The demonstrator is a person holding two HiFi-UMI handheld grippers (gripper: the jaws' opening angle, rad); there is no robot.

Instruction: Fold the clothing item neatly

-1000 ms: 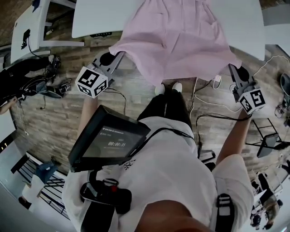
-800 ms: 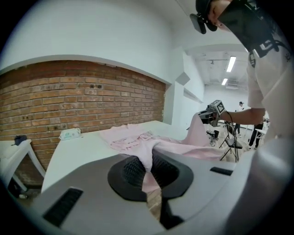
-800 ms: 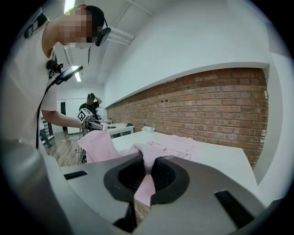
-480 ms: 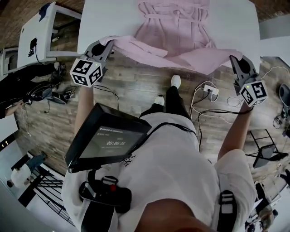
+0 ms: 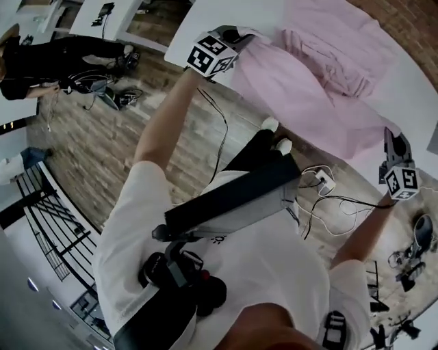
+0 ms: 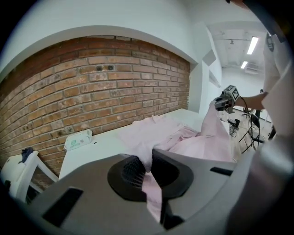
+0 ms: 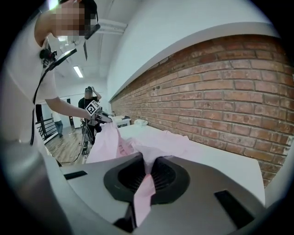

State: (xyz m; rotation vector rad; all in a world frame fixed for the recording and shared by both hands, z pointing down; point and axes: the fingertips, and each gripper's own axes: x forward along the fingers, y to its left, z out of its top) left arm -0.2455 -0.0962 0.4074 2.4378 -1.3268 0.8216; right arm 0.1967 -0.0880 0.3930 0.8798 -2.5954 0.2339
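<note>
We see bare table (image 6: 106, 145) between the garment (image 6: 154, 133) and the wipes pack (image 6: 78, 139); the brick wall (image 6: 92, 87) closes its far edge, and cables (image 5: 334, 204) trail across the floor (image 5: 102, 154).

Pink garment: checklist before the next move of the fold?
1. Grip of left gripper: jaws shut on the pink garment: ok.
2. Grip of right gripper: jaws shut on the fabric: ok.
3. Garment flat on the table: not ok, bunched in the middle.
4. Wipes pack apart from the fabric: ok.
5. Both corners caught evenly: cannot tell.
</note>
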